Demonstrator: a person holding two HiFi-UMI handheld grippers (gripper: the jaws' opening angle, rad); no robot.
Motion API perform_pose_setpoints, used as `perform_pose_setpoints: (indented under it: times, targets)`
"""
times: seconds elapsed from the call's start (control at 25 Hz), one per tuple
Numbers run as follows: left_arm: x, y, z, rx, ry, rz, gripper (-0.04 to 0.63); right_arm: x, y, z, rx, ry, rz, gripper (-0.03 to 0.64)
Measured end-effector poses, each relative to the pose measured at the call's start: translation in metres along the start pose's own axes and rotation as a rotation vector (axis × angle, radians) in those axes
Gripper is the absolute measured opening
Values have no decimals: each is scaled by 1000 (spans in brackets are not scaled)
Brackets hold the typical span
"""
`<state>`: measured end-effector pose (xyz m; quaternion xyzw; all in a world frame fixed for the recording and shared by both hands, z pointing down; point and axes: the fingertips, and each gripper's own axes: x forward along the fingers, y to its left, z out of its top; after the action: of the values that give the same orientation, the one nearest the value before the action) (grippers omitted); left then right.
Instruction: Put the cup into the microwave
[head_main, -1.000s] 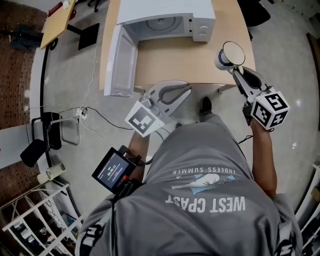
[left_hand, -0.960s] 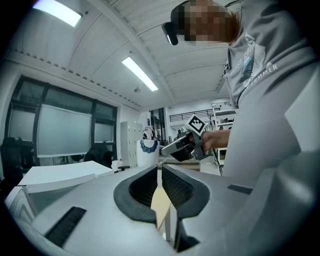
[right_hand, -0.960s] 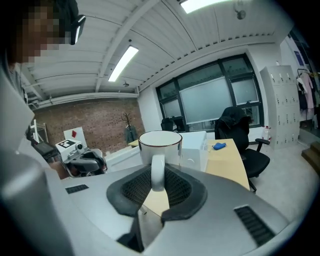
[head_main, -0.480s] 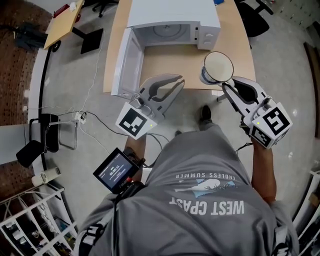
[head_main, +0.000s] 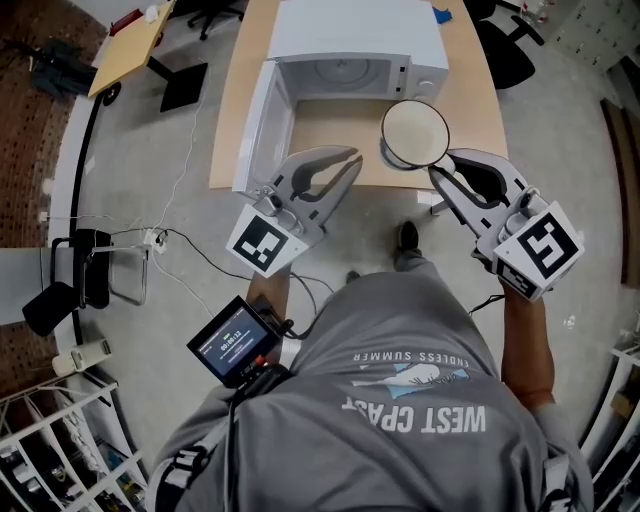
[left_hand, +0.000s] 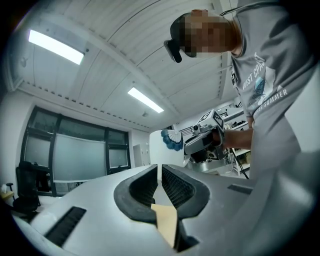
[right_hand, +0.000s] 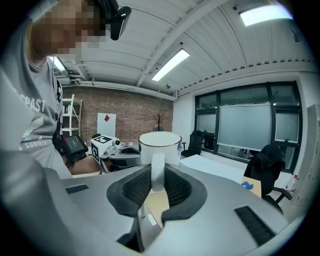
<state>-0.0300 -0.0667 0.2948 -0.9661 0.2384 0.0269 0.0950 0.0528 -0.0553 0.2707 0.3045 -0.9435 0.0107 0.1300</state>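
A white boxy microwave (head_main: 355, 25) stands on the light wooden table (head_main: 330, 120), its door (head_main: 268, 125) swung open leftward. The white round cup (head_main: 413, 133) hangs over the table's near edge, its handle clamped in the right gripper (head_main: 437, 172). The left gripper (head_main: 345, 165), jaws together and empty, hovers beside the door.

Brick wall (right_hand: 131, 119) and big windows (right_hand: 246, 125) under ceiling strip lights (right_hand: 170, 65).
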Motion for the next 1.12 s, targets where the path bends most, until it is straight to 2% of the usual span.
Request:
perform_pose_setpoints:
  times: [0.4, 1.12]
  targets:
    - [-15, 11, -2, -6, -9, 13, 25, 19, 6, 15, -47, 7, 17, 71]
    - [-30, 20, -10, -20, -12, 24, 25, 37, 7, 8, -31, 34, 11, 71]
